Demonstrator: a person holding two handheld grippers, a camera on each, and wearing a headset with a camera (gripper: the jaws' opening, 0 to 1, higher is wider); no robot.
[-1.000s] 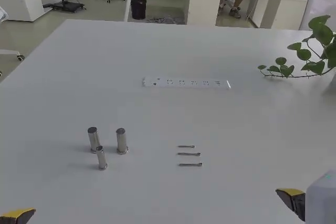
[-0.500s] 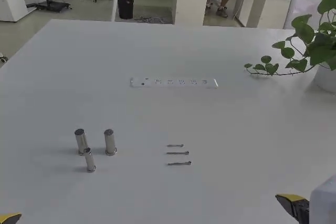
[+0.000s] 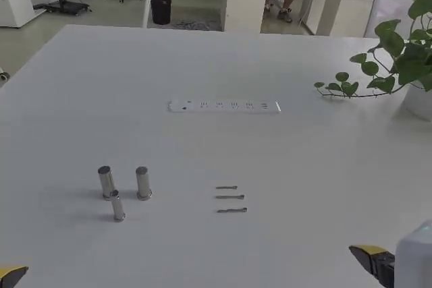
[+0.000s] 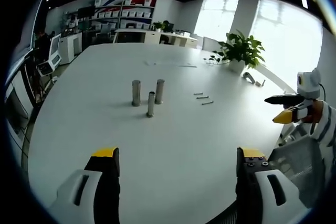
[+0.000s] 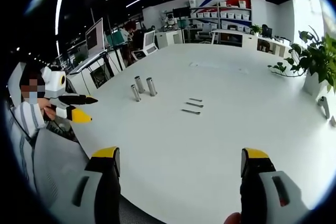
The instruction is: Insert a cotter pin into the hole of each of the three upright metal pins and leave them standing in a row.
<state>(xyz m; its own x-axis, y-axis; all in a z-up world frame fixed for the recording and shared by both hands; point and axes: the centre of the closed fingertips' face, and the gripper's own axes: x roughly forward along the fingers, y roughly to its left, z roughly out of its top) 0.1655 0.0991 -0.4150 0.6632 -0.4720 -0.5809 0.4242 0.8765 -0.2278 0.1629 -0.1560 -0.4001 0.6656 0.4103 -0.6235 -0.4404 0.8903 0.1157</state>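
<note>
White table (image 3: 283, 160): left tongs (image 4: 178, 153) and right tongs (image 5: 180, 154) spread wide, apparently empty, well short of metal pins (image 3: 118, 204).

- A broad white table (image 3: 304, 166);
- a white power strip (image 3: 224, 106) lies flat mid-table;
- a leafy potted plant (image 3: 398, 59) trails at its right edge;
- a black bin (image 3: 160, 10) stands on the floor beyond.

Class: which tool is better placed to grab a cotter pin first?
Probably the right tool: it is open, and the cotter pins lie on its side, while the metal pins stand nearer the left tool.
</note>
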